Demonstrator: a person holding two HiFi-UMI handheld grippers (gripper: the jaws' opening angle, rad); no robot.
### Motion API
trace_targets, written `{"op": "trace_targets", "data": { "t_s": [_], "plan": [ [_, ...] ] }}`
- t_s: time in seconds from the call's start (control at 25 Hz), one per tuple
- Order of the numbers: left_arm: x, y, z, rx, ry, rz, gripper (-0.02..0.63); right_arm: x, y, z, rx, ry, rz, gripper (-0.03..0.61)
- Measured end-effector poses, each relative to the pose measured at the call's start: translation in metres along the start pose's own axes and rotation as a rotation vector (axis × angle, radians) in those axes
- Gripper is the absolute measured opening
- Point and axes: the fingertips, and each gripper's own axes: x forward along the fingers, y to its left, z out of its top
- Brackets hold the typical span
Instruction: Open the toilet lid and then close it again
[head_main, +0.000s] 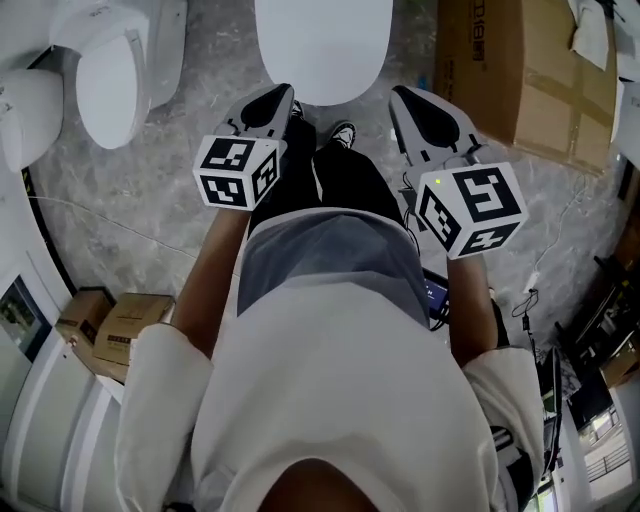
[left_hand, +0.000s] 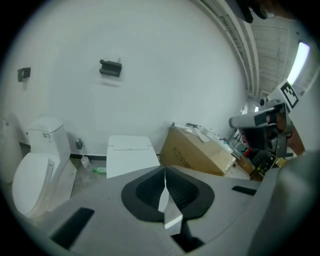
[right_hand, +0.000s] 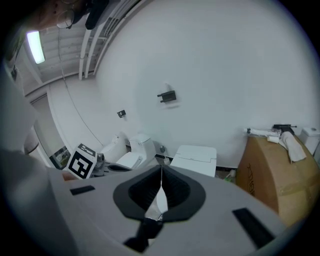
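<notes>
While standing over the bowl, holds the left gripper (head_main: 282, 95) and the right gripper (head_main: 402, 97) up by the waist, both clenched on nothing (pads meeting edge to edge in each gripper view). Just ahead of the shoes, finds the toilet lid (head_main: 322, 45) lying flat down, apart from either tool. Reads as either not yet opened or already shut again; cannot tell which. If the former, calls for parting one pair of jaws, dipping to the lid's front edge, then swinging it up and back
</notes>
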Motion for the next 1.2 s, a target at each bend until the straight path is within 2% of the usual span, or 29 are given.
{"op": "trace_targets", "data": {
  "t_s": [0.2,0.4,0.52,0.92,1.2],
  "plan": [
    [-0.039,-0.017,0.059,-0.004,-0.138,-0.001,0.014,-0.019,0.005,0.024,-0.030,-0.054,0.011,0.011],
    [-0.072,-0.029,0.098,-0.009,-0.279,-0.013,0.012,-0.038,0.005,0.040,-0.069,-0.102,-0.027,0.011],
    [-0.083,-0.031,0.104,0.002,-0.295,0.007,0.011,-0.050,0.005,0.045,-0.072,-0.127,-0.032,0.011],
    [-0.113,-0.029,0.124,0.020,-0.370,0.158,0.009,-0.073,-0.010,0.045,-0.088,-0.132,-0.036,0.009],
    [-0.119,-0.036,0.121,0.032,-0.354,0.174,0.008,-0.081,-0.003,0.039,-0.098,-0.113,-0.018,0.009]
  ]
}}
